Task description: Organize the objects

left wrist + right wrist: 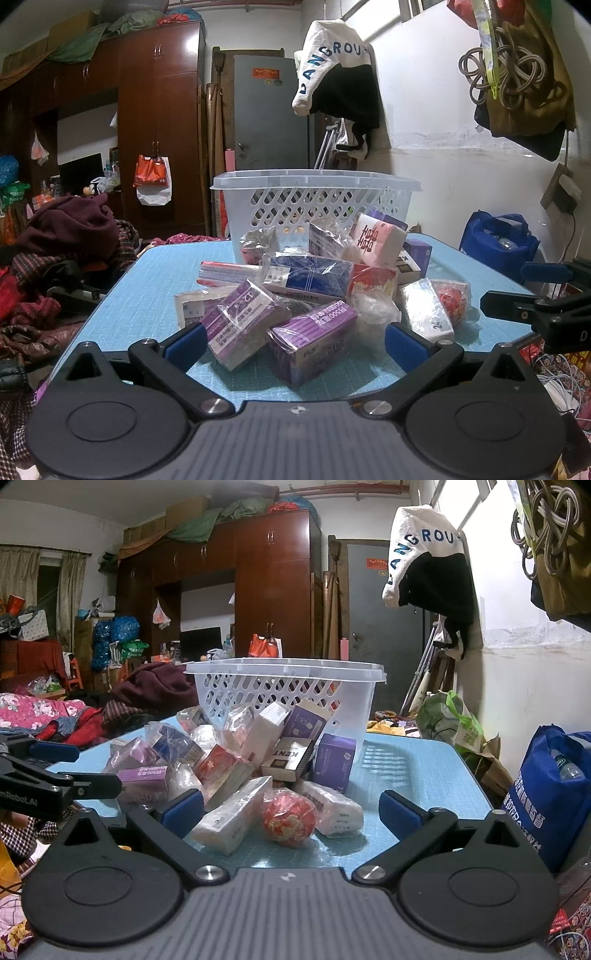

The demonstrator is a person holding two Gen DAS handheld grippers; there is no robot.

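Our left gripper [293,341] and right gripper [291,812] both hang at the near edge of the light blue table [155,273] with jaws spread wide and nothing between them. The heap of plastic-wrapped purple, white and red boxes [310,288] lies mid-table, and the white perforated plastic basket [314,199] stands behind it at the far edge. We judge the slick wrap the main hazard: a pinch may catch film only, or nudge the round red-patterned ball [289,821] off the near edge.
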